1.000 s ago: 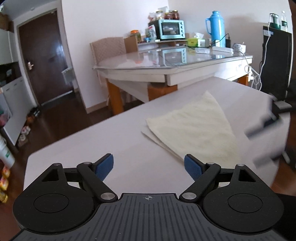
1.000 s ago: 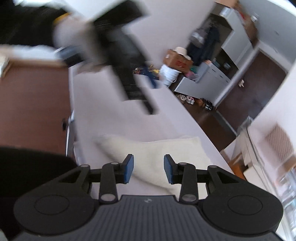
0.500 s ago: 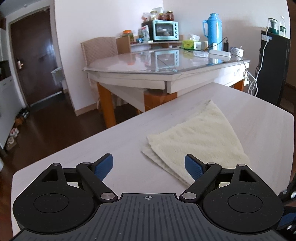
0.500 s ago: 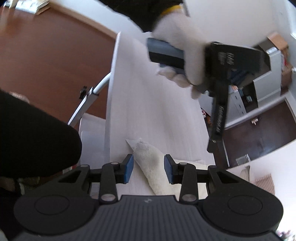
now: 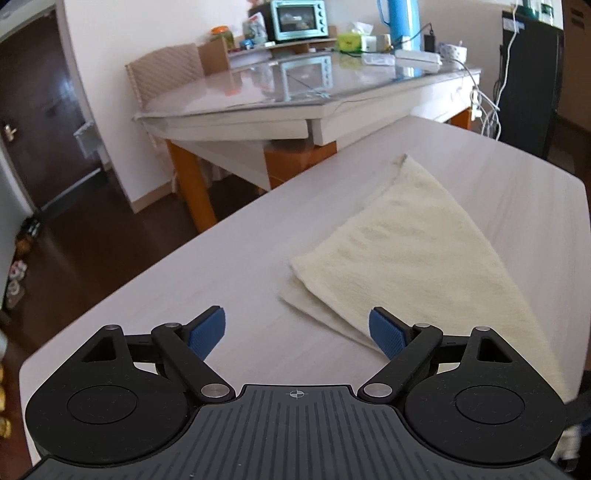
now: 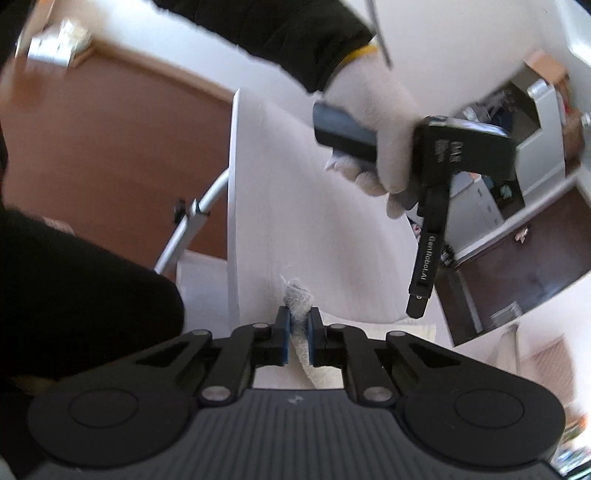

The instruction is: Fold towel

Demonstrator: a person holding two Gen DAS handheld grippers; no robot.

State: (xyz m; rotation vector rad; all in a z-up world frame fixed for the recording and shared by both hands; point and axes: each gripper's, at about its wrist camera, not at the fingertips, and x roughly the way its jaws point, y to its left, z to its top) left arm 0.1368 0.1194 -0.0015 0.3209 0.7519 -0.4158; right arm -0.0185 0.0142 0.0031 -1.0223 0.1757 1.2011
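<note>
2 hand-held grippers: both in view, 1 on each side of a folded cloth.
Towel: a cream-coloured terry towel (image 5: 417,254) lies on the pale wood-grain surface (image 5: 221,273), folded into a rough triangle with 2 layers showing at its near left corner; the narrow tip points to the far edge of the surface.
Left hand-held gripper (image 5: 297,328): black body with blue pads, jaws spread wide, nothing between them. It hovers above the surface just in front of the towel's near left corner; the right blue pad (image 5: 384,332) overlaps the towel's near edge in the left wrist view, and I cannot tell whether it touches.
Right hand-held gripper (image 6: 298,334): jaws drawn close together, pinching a bunched corner of the towel (image 6: 297,295) between the blue pads, near the surface's edge (image 6: 233,206). A tuft of cloth sticks out past the fingertips.
White-gloved hand (image 6: 380,122): seen from the right wrist view, it grips the handle of the left hand-held gripper (image 6: 424,295), which points down at the surface; a black sleeve sits above the glove.
Behind: a glass-topped dining table with orange legs (image 5: 288,96) carries a mint-green toaster oven (image 5: 299,18) and a blue thermos jug (image 5: 400,18).
Left edge: a dark wooden door (image 5: 33,122).
</note>
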